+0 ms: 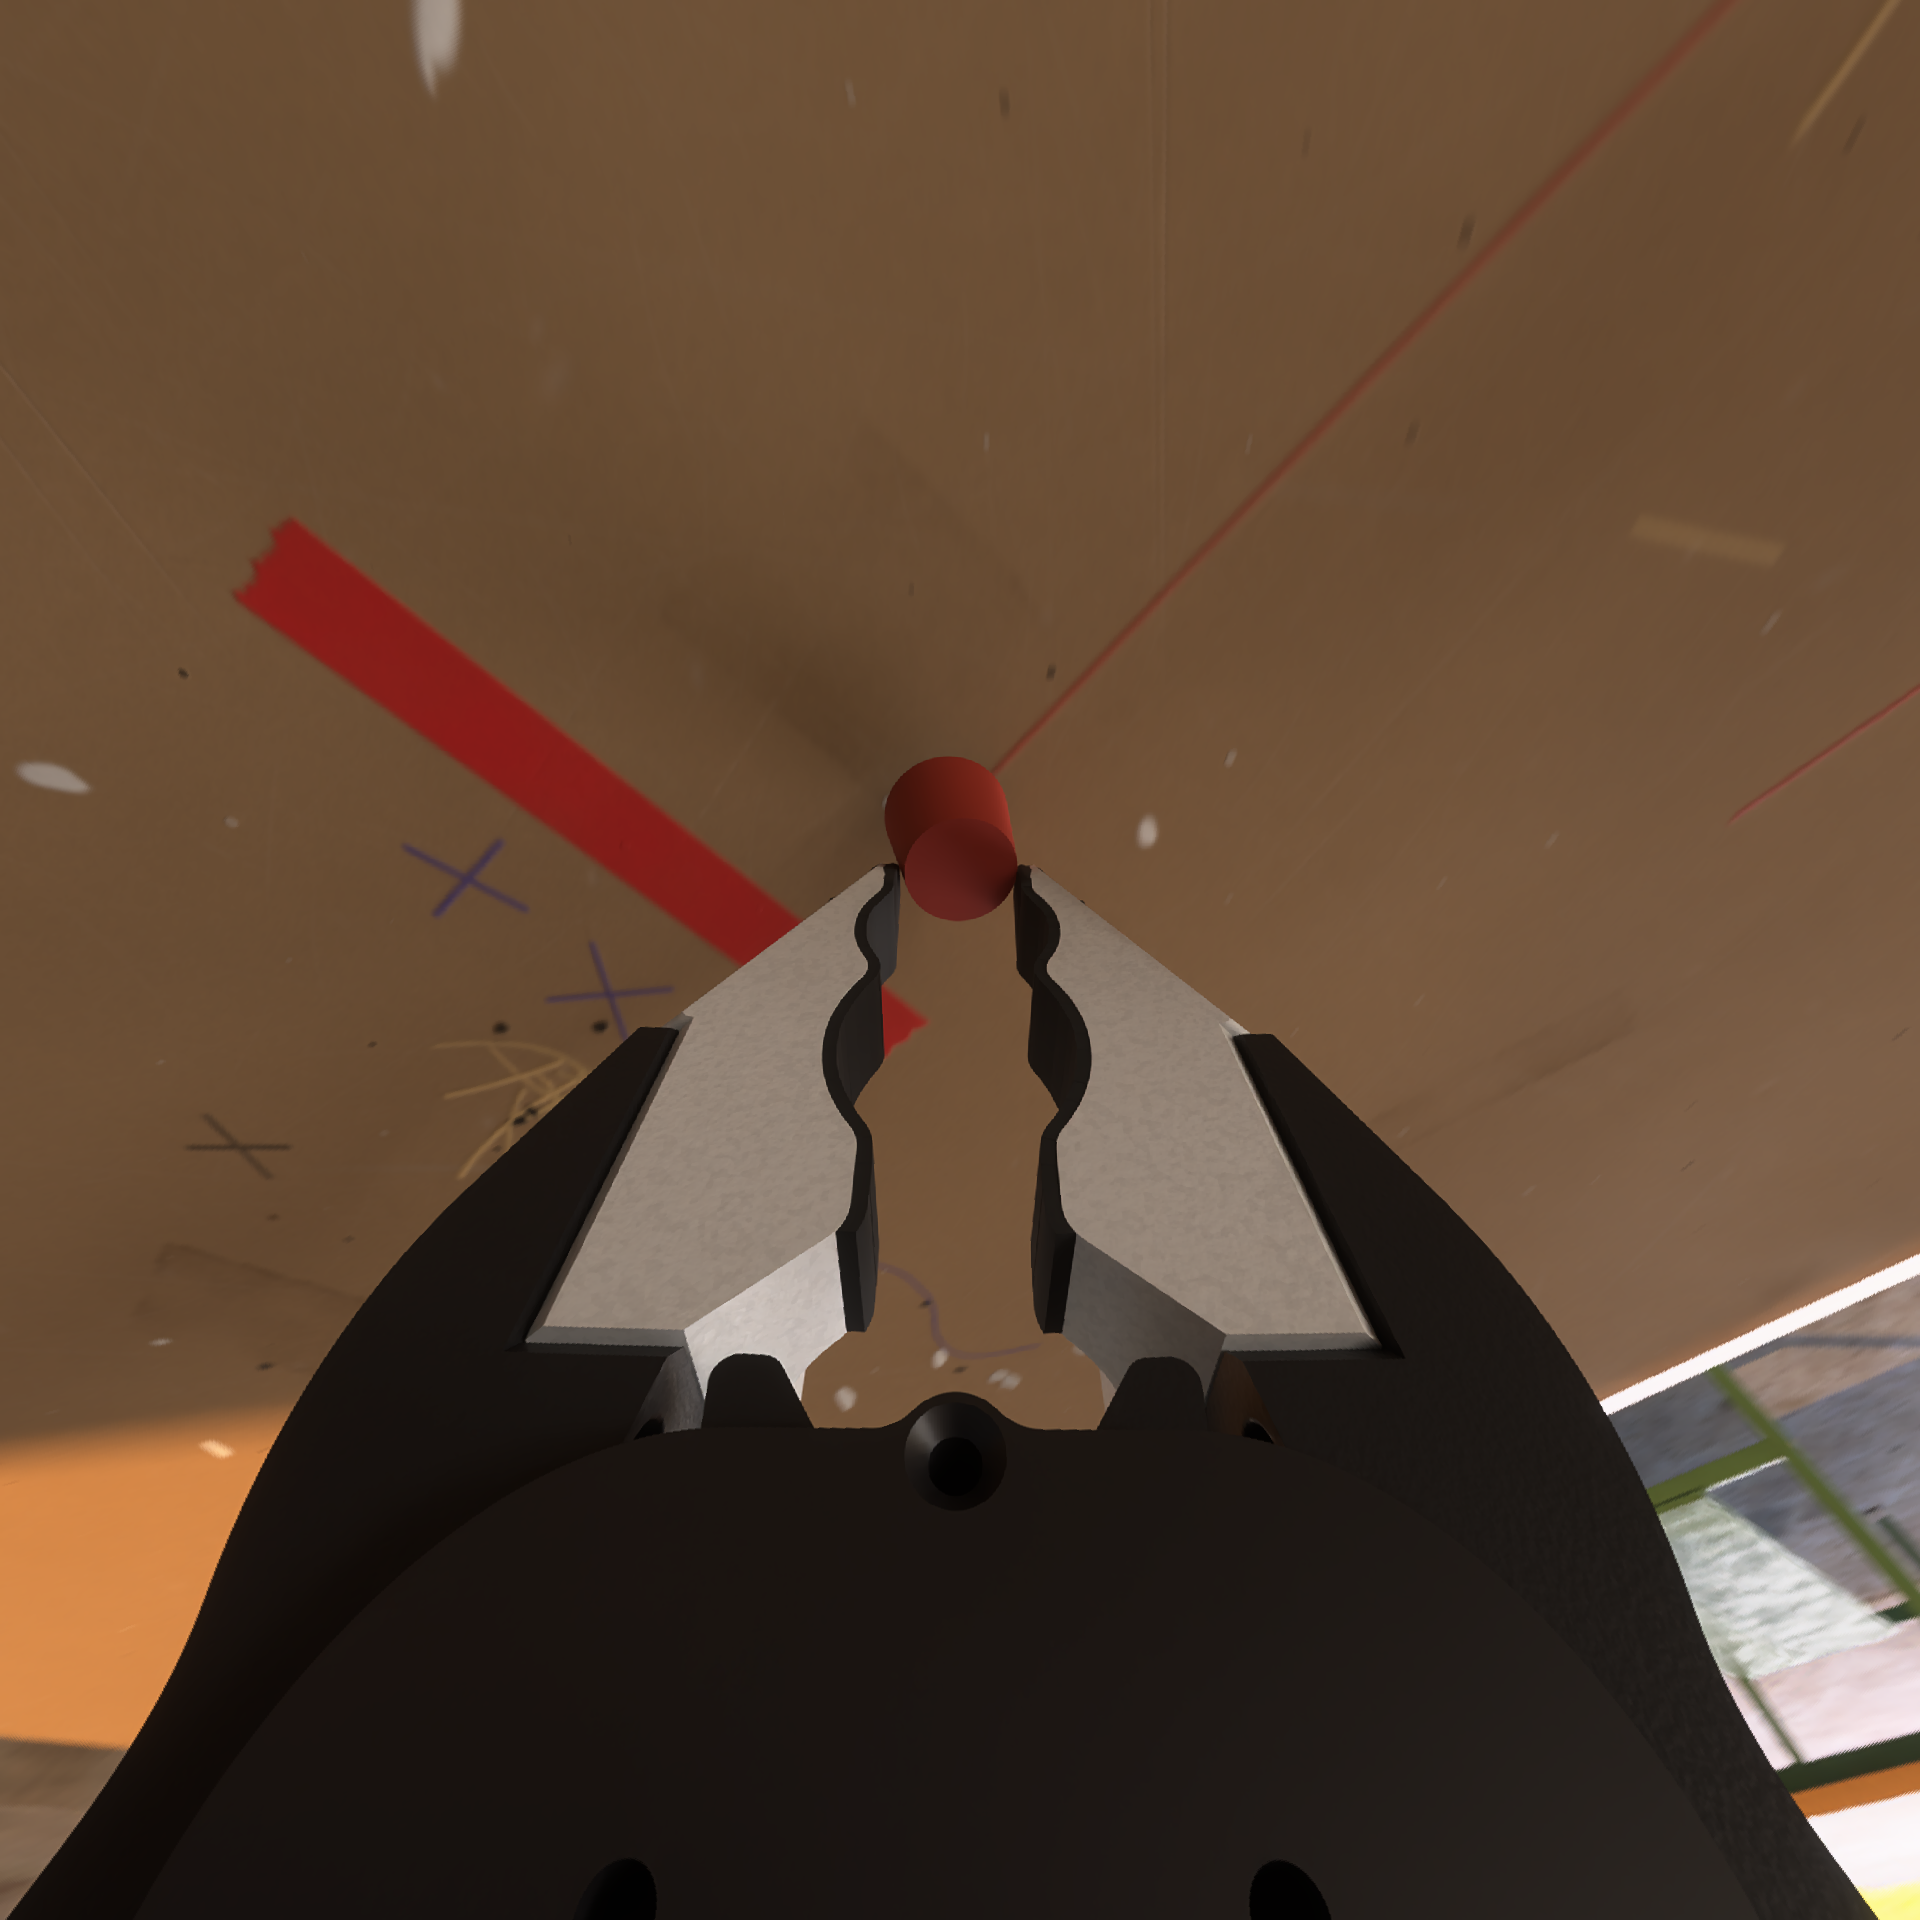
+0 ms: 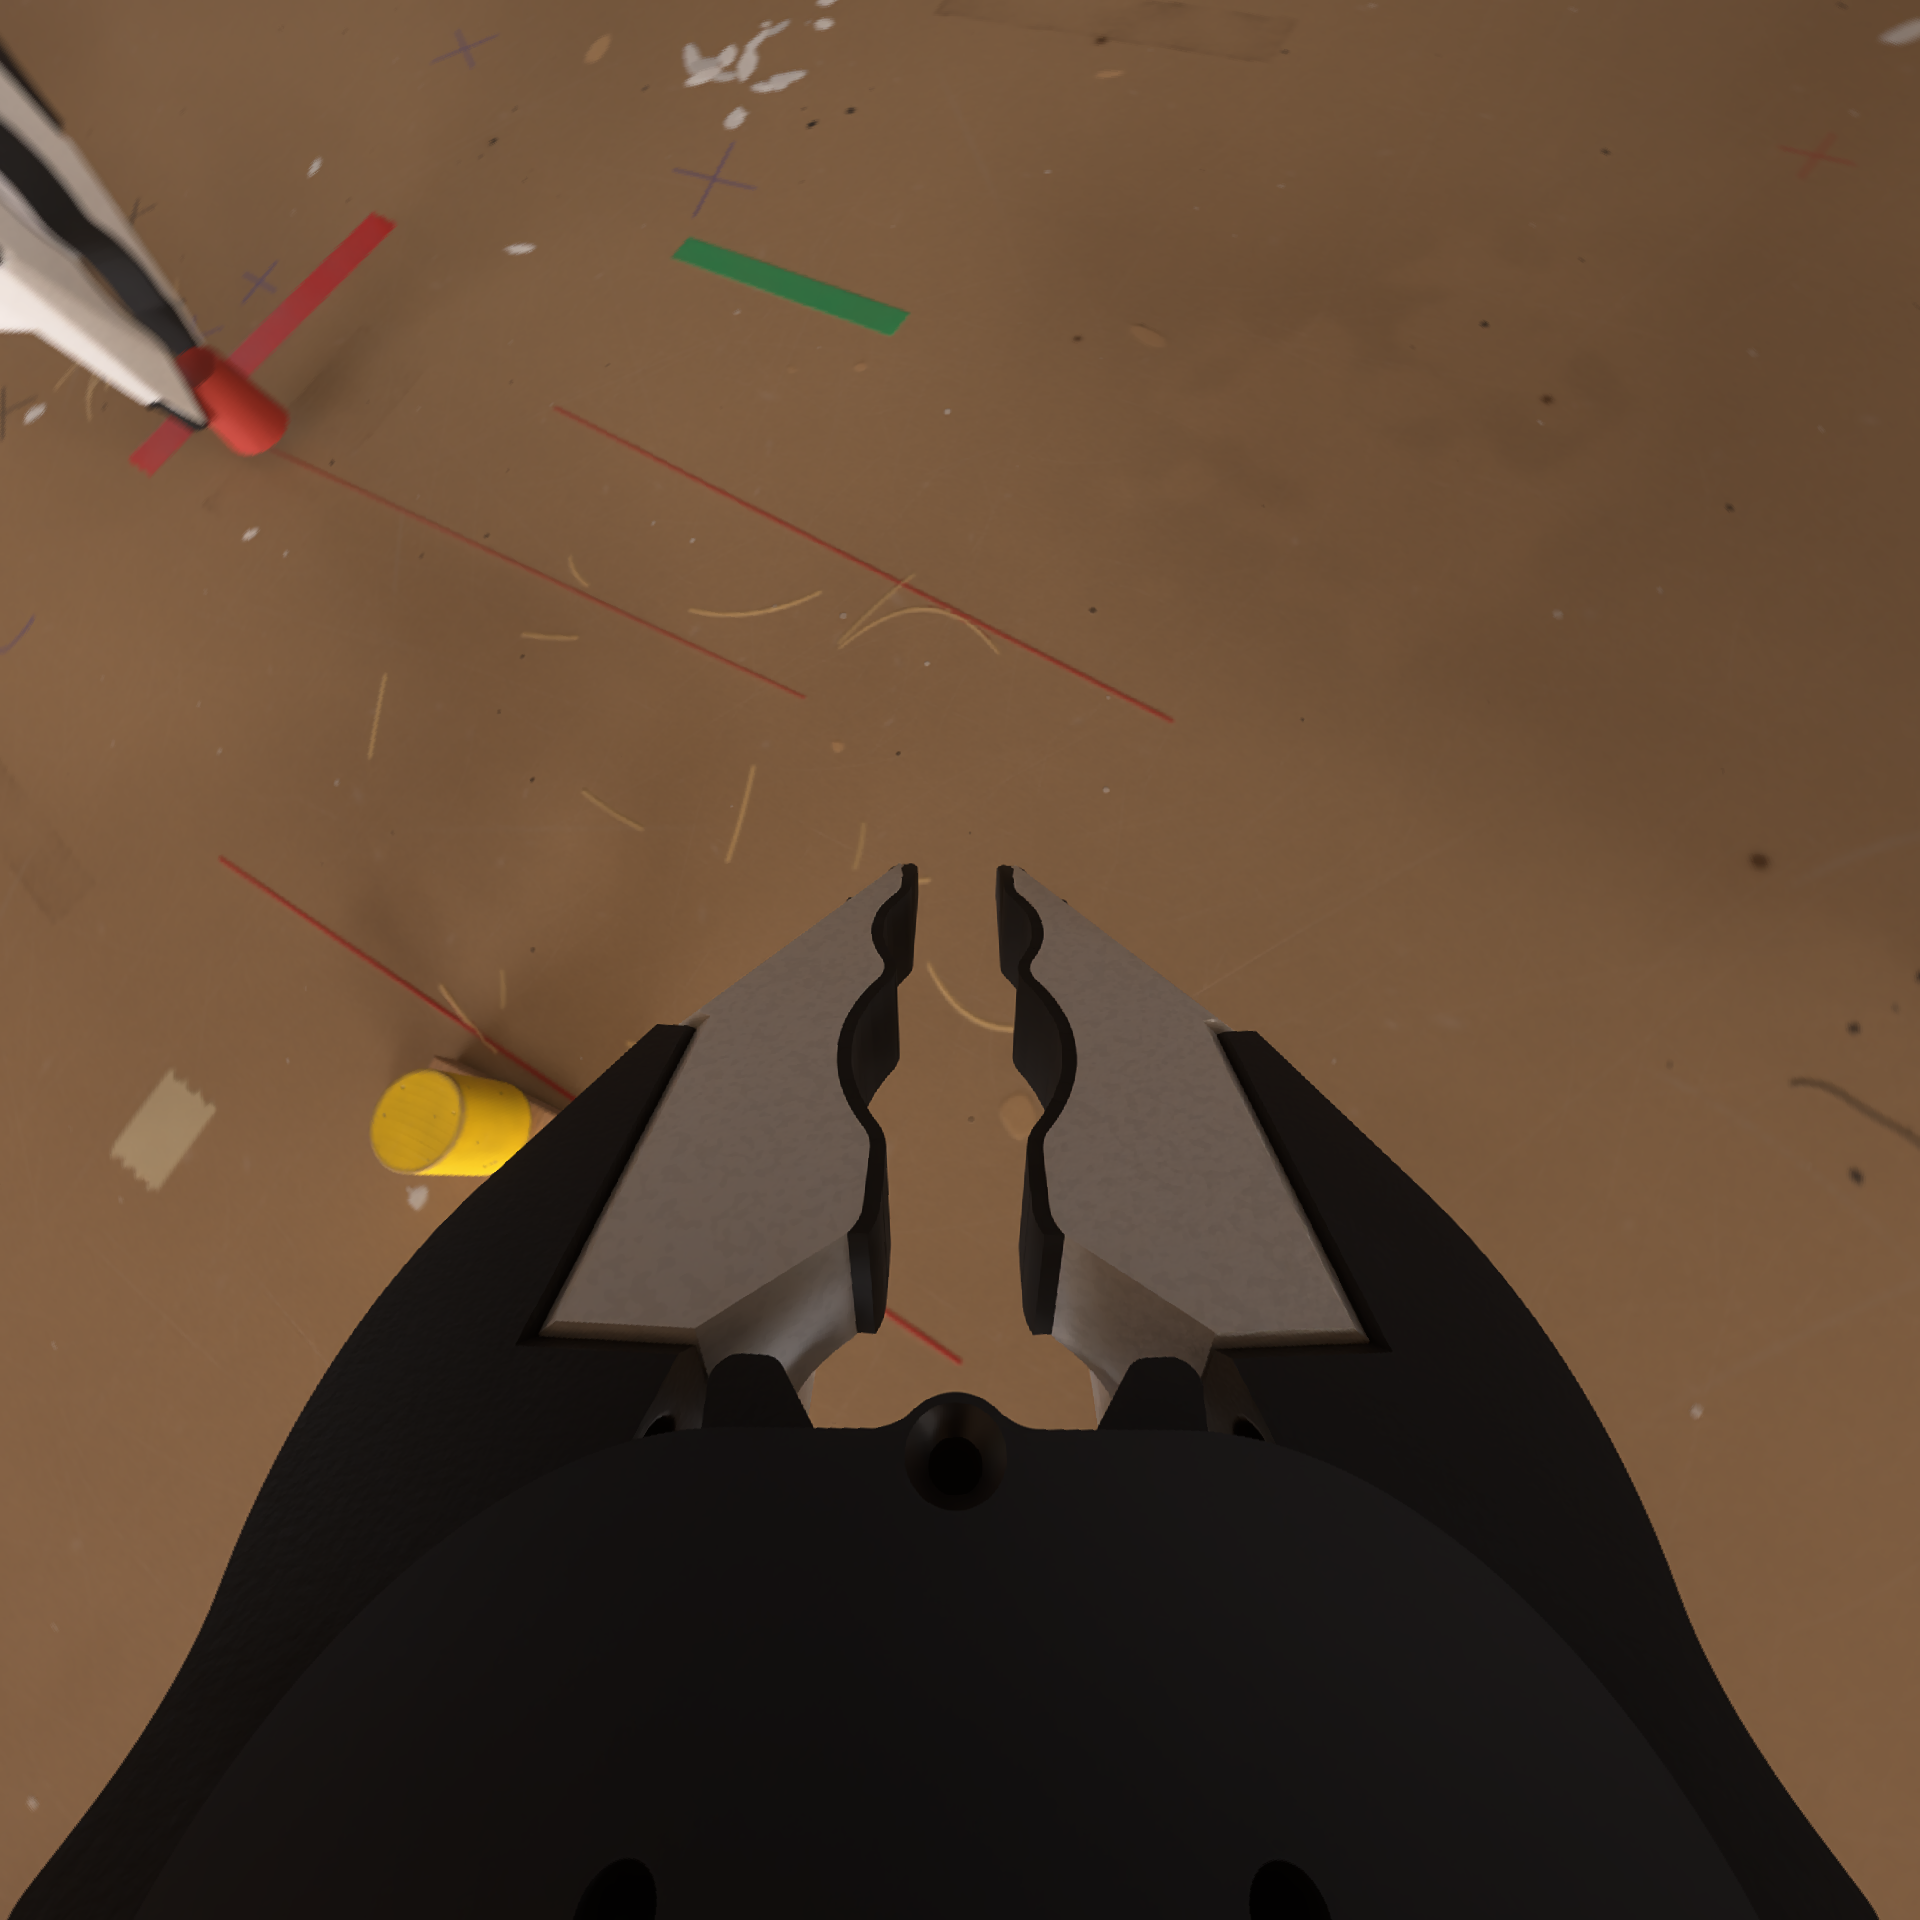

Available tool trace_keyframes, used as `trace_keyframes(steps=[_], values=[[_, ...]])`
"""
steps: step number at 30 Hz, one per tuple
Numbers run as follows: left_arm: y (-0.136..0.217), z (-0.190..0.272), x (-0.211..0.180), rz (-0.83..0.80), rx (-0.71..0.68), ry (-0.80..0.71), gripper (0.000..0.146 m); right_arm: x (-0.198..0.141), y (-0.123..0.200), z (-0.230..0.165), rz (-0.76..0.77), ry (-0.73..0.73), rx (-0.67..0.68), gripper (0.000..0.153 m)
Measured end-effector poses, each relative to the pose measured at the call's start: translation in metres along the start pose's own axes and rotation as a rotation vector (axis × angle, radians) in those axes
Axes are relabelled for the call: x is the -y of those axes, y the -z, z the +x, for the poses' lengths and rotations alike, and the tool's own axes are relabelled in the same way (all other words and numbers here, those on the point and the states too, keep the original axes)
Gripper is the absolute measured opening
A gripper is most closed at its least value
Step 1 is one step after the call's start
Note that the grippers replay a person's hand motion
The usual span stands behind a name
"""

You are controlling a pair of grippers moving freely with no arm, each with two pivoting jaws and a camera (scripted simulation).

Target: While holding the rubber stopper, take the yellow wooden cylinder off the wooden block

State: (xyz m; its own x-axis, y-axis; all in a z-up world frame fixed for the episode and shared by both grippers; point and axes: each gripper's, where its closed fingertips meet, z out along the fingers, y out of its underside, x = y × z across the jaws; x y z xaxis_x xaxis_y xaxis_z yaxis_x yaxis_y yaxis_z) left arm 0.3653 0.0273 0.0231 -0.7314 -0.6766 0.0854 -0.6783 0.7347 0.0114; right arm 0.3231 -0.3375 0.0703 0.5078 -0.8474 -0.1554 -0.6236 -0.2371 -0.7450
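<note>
Scuffed brown desk, taped with red and green strips. Left tool clamps the red rubber stopper. Right tool parted, empty; yellow wooden cylinder alongside.

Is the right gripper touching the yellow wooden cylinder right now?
Apart. The right wrist view shows the right gripper empty, fingers over bare tabletop, with the yellow wooden cylinder off to the left.

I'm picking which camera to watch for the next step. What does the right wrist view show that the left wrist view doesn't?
Only the right wrist view shows the yellow wooden cylinder, a wooden block edge behind it, the green tape strip and the empty right tongs. Only the left wrist view shows the table edge. Both show the left tongs gripping the red rubber stopper by the red tape strip.
</note>
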Motion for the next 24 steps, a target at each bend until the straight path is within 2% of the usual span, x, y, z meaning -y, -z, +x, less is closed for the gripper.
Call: trace_keyframes(steps=[7, 12, 14, 18, 20, 21, 22, 24], values=[[0.004, -0.030, -0.071, -0.144, 0.100, -0.311, 0.022, -0.009, 0.009, -0.009, 0.074, -0.179, -0.116, 0.011], [0.006, -0.050, -0.112, -0.171, 0.135, -0.452, 0.022, -0.012, 0.013, -0.024, 0.173, -0.304, -0.140, 0.007], [0.006, -0.055, -0.123, -0.173, 0.136, -0.490, 0.022, -0.009, 0.017, -0.028, 0.212, -0.314, -0.141, 0.012], [0.006, -0.062, -0.133, -0.167, 0.133, -0.517, 0.022, 0.008, 0.040, -0.028, 0.256, -0.269, -0.163, 0.032], [0.006, -0.063, -0.135, -0.169, 0.142, -0.533, 0.022, 0.021, 0.062, -0.033, 0.239, -0.144, -0.180, 0.041], [0.006, -0.064, -0.136, -0.170, 0.143, -0.537, 0.022, 0.030, 0.074, -0.043, 0.234, -0.009, -0.157, 0.043], [0.006, -0.064, -0.136, -0.169, 0.139, -0.536, 0.022, 0.037, 0.084, -0.059, 0.202, 0.158, -0.126, 0.044], [0.006, -0.064, -0.136, -0.167, 0.135, -0.537, 0.022, 0.032, 0.091, -0.102, 0.017, 0.548, 0.009, 0.039]])
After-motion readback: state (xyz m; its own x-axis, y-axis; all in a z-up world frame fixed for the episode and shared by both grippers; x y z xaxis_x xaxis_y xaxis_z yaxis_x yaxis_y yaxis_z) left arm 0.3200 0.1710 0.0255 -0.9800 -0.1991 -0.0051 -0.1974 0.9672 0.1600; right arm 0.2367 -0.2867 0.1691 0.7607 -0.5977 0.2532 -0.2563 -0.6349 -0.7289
